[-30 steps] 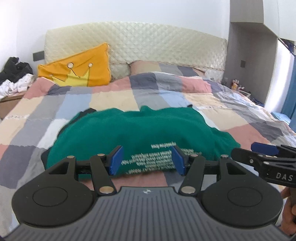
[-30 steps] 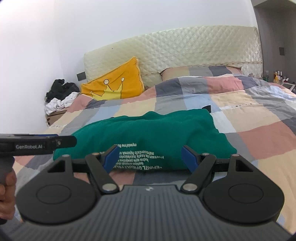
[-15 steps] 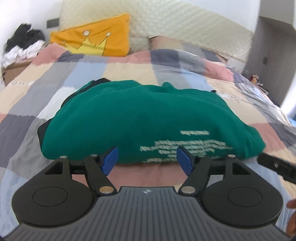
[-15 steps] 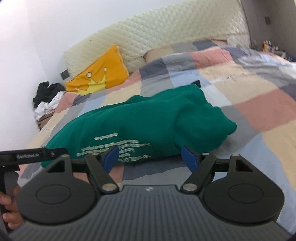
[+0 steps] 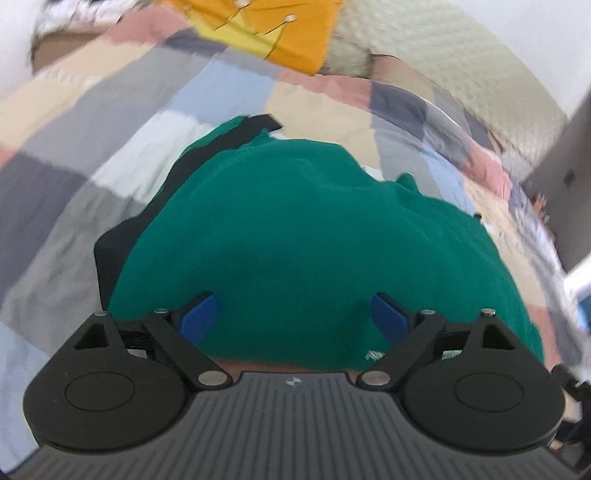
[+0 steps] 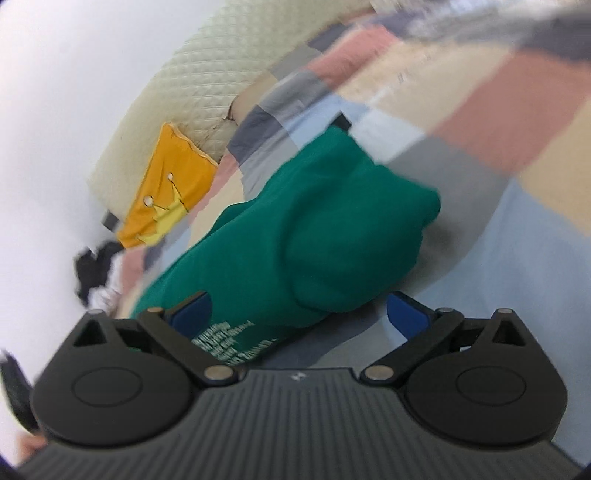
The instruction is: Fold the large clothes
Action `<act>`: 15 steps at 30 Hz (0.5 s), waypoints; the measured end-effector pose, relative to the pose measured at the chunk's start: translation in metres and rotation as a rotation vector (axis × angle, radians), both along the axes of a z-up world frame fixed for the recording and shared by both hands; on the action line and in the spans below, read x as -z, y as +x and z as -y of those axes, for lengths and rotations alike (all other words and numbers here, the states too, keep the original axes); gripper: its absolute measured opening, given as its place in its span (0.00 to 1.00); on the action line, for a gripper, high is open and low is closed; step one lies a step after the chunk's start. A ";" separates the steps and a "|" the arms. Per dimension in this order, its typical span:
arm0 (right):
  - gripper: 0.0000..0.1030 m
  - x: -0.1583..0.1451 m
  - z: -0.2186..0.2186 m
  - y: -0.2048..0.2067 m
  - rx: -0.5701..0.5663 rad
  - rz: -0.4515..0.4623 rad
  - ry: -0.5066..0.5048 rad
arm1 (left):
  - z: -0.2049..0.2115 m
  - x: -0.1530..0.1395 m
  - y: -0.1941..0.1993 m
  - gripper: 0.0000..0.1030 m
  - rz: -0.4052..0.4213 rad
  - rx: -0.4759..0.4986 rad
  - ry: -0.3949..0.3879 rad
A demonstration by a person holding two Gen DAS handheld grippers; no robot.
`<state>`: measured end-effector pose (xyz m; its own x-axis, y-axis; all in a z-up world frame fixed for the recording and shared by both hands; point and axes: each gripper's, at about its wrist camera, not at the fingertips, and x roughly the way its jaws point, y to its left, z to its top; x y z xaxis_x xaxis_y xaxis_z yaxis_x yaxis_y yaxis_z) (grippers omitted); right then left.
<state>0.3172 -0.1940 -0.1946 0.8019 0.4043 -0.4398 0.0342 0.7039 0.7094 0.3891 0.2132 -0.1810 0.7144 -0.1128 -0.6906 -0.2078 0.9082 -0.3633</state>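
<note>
green sweatshirt [image 5: 317, 236] heaped mid-frame on the patchwork bed [image 5: 110, 122], near edge low in both views. left tongs [image 5: 297, 317] spread wide, just been opening, blue pads either side of the hem, pinching nothing. right tongs [image 6: 299, 314] likewise spread, just opened further, bunched end and printed lettering between the pads, not pressed. risks from here, judged: grabbing several layers in the thick lump, or uneven corners, giving a crooked fold; blurred views hint at a hasty approach.

Green garment [image 5: 314, 236] with pale lettering, pastel checked bedcover [image 5: 110, 122], orange cushion [image 5: 280, 26].
</note>
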 end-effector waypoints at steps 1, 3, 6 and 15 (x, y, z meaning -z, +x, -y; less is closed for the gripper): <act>1.00 0.006 0.002 0.005 0.000 -0.020 0.048 | -0.005 0.003 0.001 0.91 0.001 -0.009 -0.034; 1.00 0.017 0.005 0.014 0.003 -0.055 0.140 | -0.011 0.008 0.002 0.93 0.007 -0.016 -0.072; 1.00 0.032 0.005 0.027 0.016 -0.109 0.237 | -0.009 0.008 0.001 0.93 0.015 -0.028 -0.088; 1.00 0.050 -0.001 0.067 0.009 -0.150 0.382 | -0.036 0.016 -0.033 0.93 -0.012 -0.180 -0.332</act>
<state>0.3845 -0.1930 -0.2447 0.7445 0.5543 -0.3720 0.1624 0.3902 0.9063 0.3563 0.2487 -0.1969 0.7355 -0.2054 -0.6457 -0.3594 0.6896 -0.6287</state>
